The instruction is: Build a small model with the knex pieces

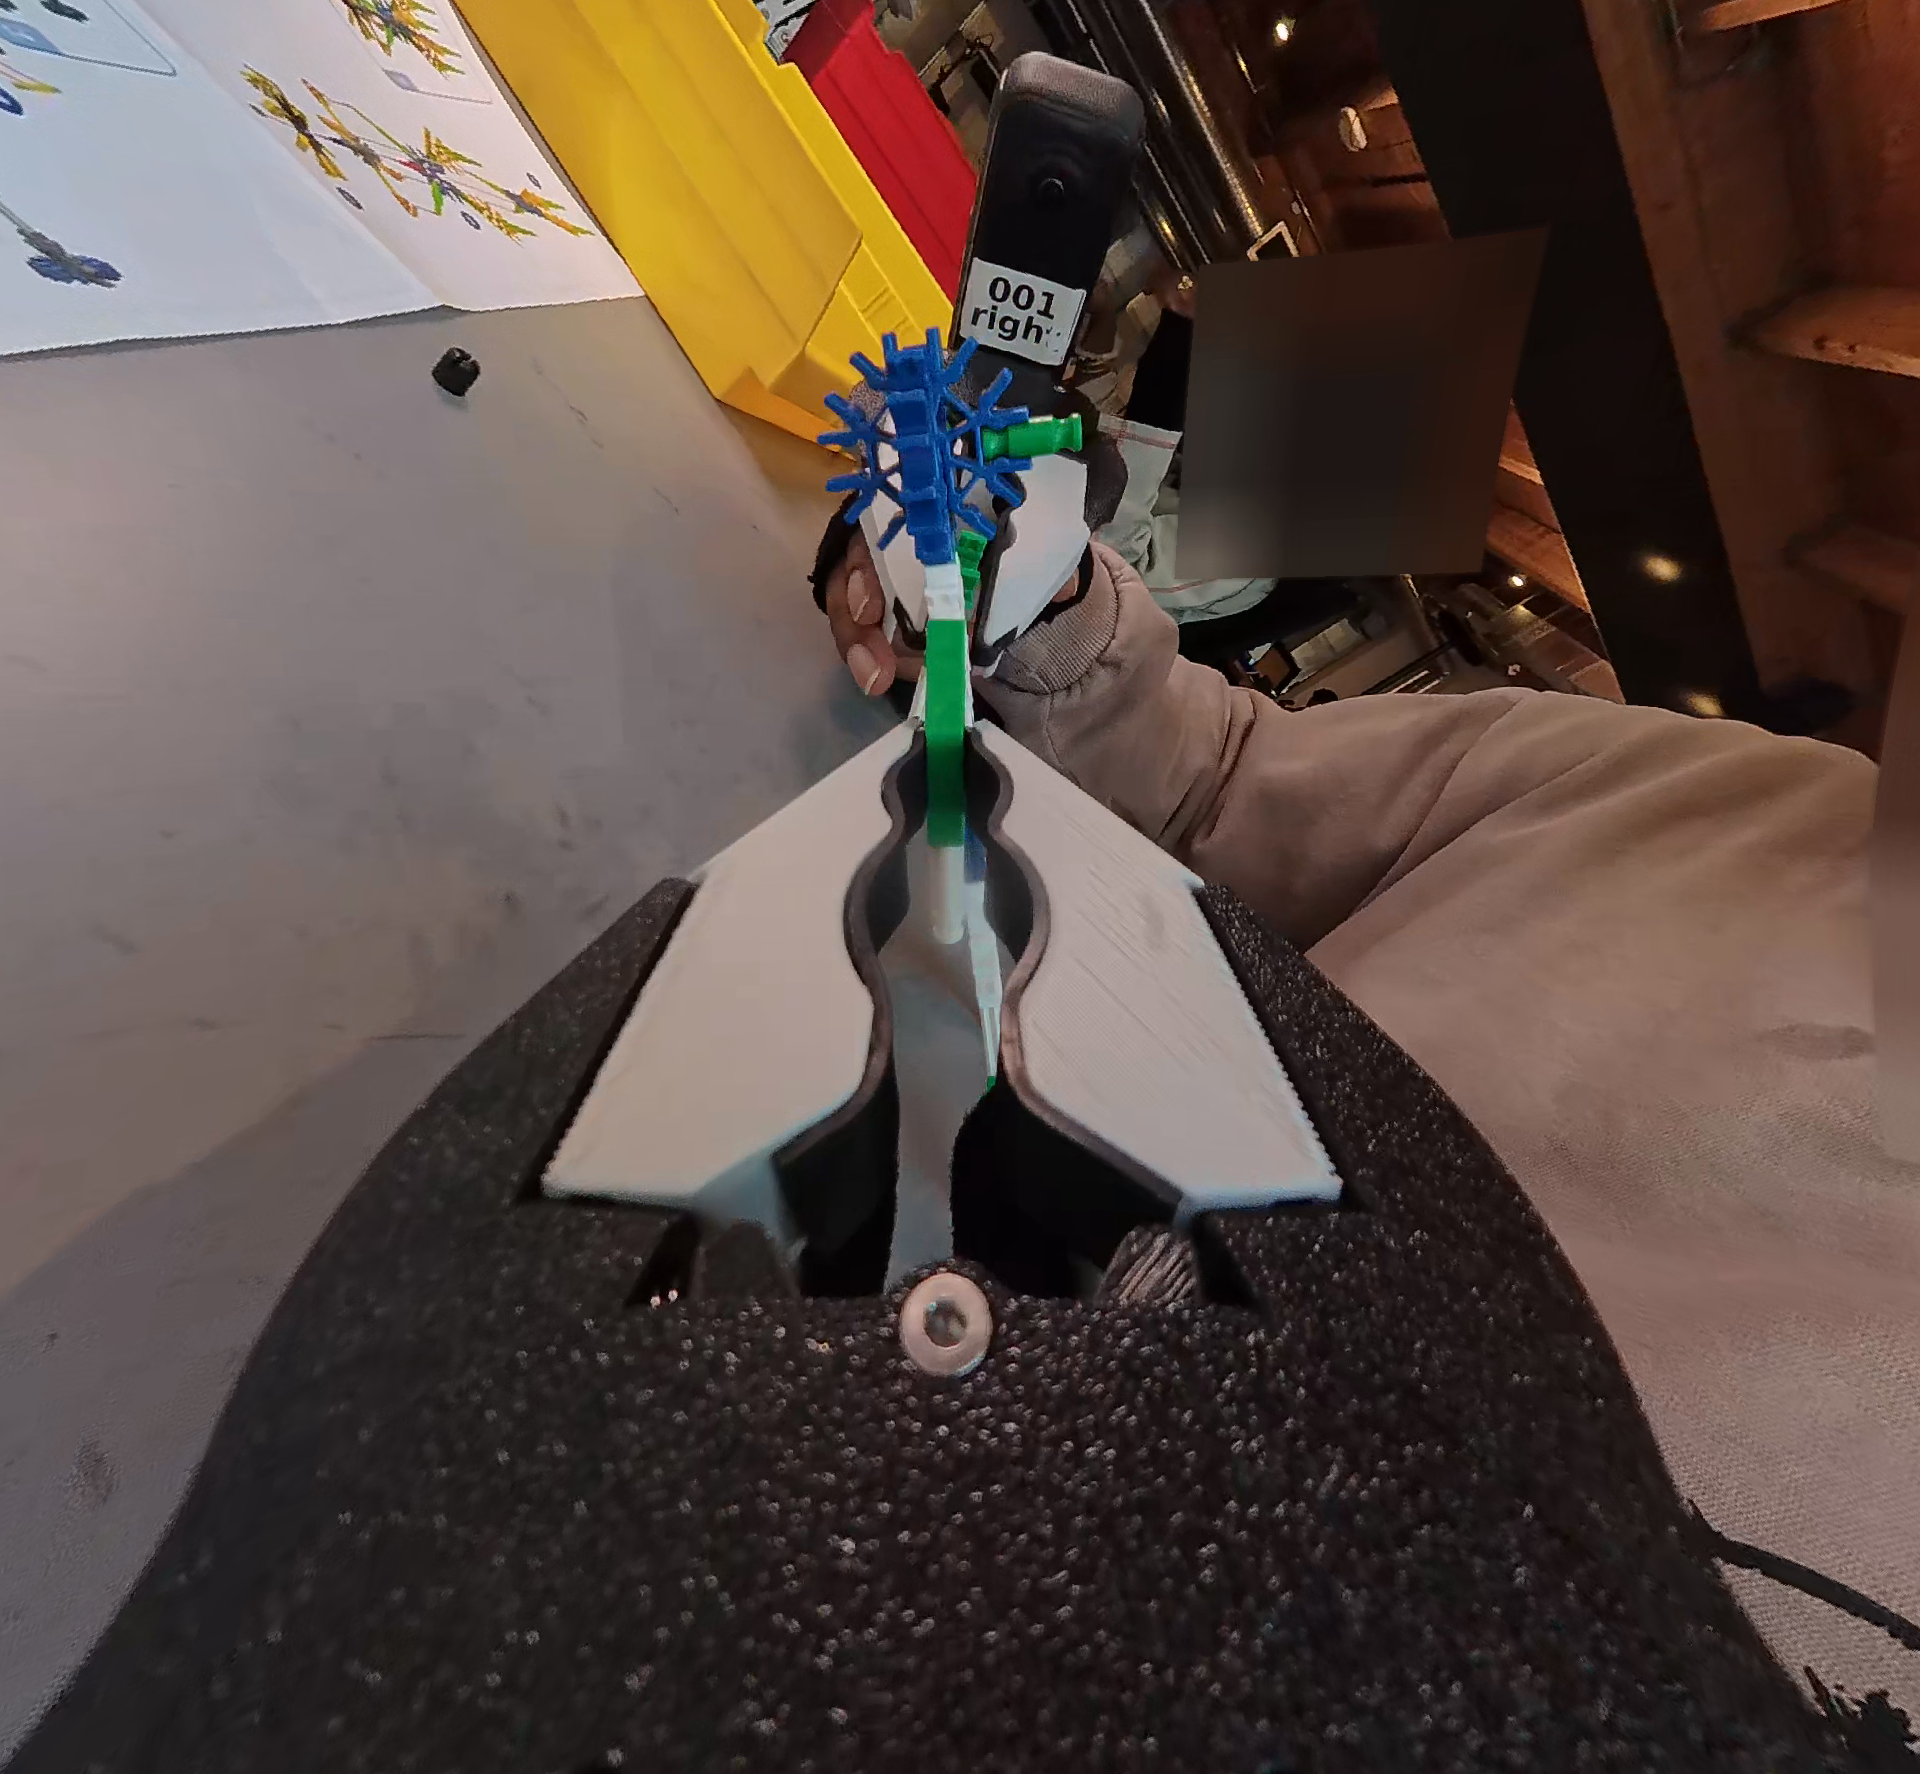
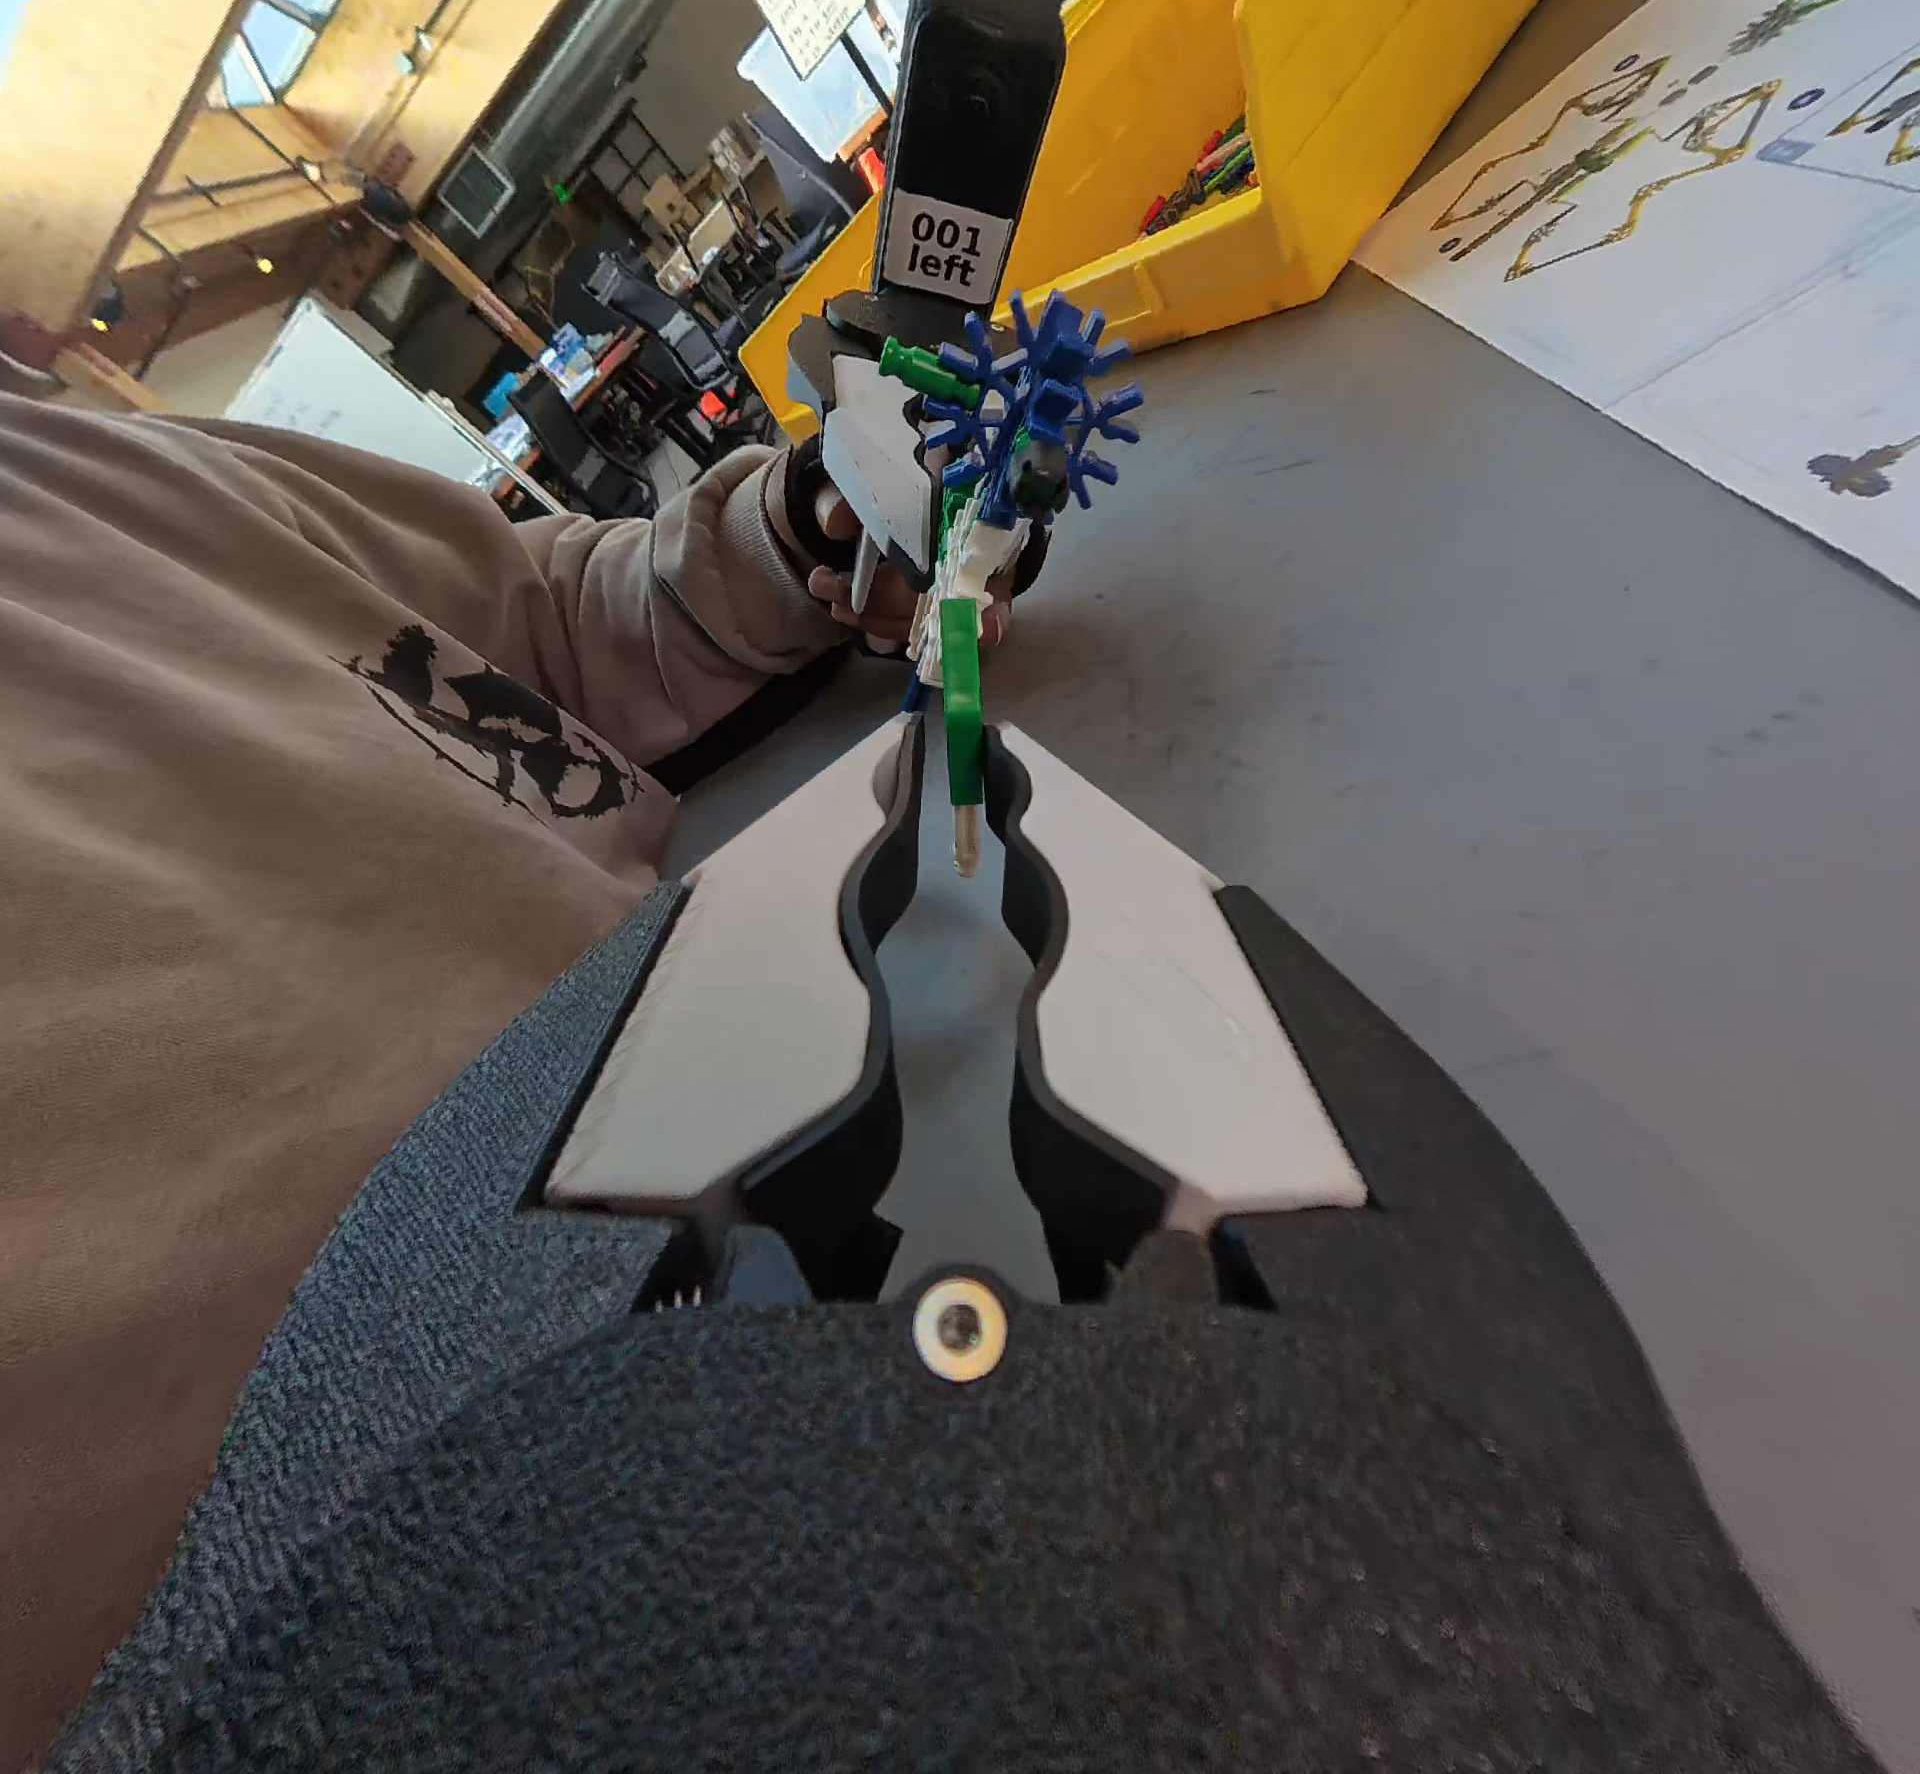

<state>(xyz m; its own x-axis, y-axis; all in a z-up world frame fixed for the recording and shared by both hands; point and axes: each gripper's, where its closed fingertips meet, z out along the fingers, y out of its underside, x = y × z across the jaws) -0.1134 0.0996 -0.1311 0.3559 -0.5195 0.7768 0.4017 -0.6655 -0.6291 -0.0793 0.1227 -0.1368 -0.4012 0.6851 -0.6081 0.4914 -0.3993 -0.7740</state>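
Above the grey table (image 1: 312, 685), my left gripper (image 1: 943, 737) and right gripper (image 2: 951, 737), facing each other, both clench the green, white and blue toy rod assembly (image 1: 935, 519), beside a yellow bin (image 1: 644, 93).

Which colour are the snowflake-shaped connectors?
Blue, clearest in the left wrist view.
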